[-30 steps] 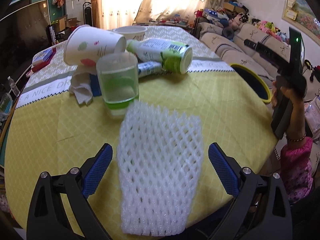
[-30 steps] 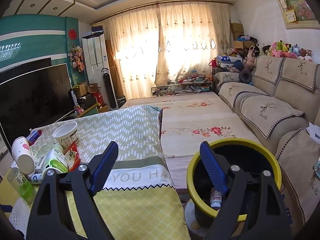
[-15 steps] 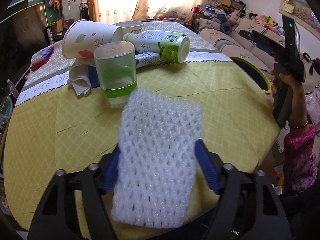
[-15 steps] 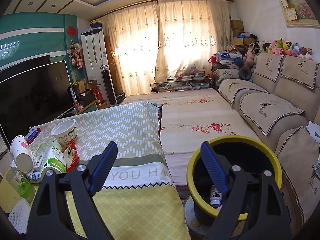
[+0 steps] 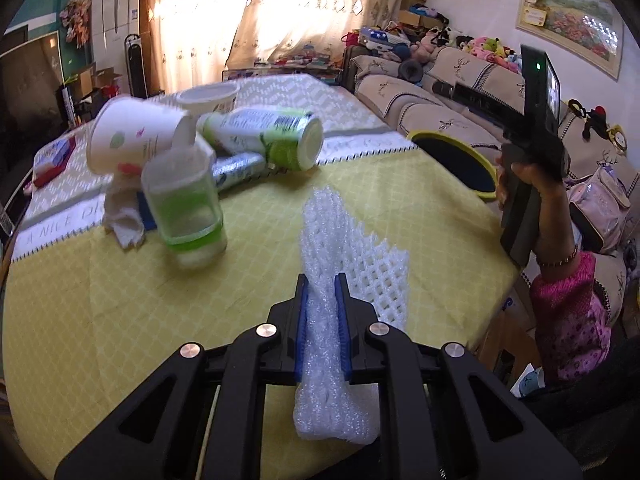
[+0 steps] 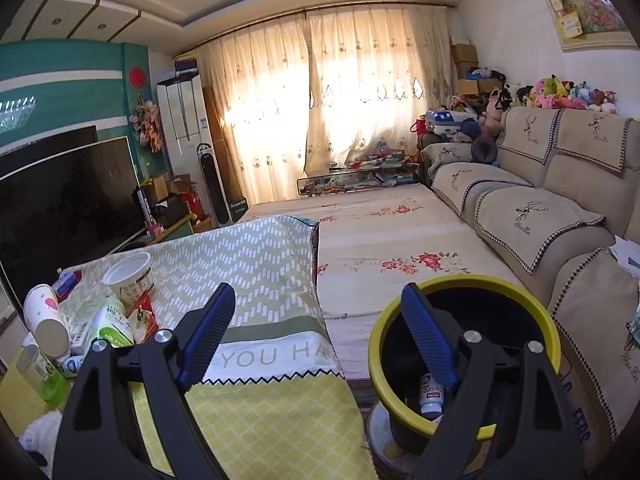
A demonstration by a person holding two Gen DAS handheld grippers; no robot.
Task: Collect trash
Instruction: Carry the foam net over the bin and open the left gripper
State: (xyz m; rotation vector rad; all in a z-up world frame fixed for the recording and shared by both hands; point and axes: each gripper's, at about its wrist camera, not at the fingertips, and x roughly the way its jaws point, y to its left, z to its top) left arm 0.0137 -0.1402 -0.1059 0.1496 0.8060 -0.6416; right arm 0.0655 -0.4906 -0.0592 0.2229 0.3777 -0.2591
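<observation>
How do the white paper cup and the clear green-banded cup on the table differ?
The white paper cup lies tipped on its side; the clear green-banded cup stands upright. The paper cup is opaque with small printed marks; the clear cup is see-through with a green band low down. Both sit in the same trash cluster on the yellow tablecloth.

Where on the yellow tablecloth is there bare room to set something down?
Free: the near-left stretch of yellow tablecloth below the clear green-banded plastic cup, and the strip between white foam netting and yellow-rimmed black bin. Crowded: far left, around the tipped white paper cup.

Motion-blurred paper cup (image 5: pixel 136 140) and clear tumbler (image 5: pixel 182 208)
</observation>
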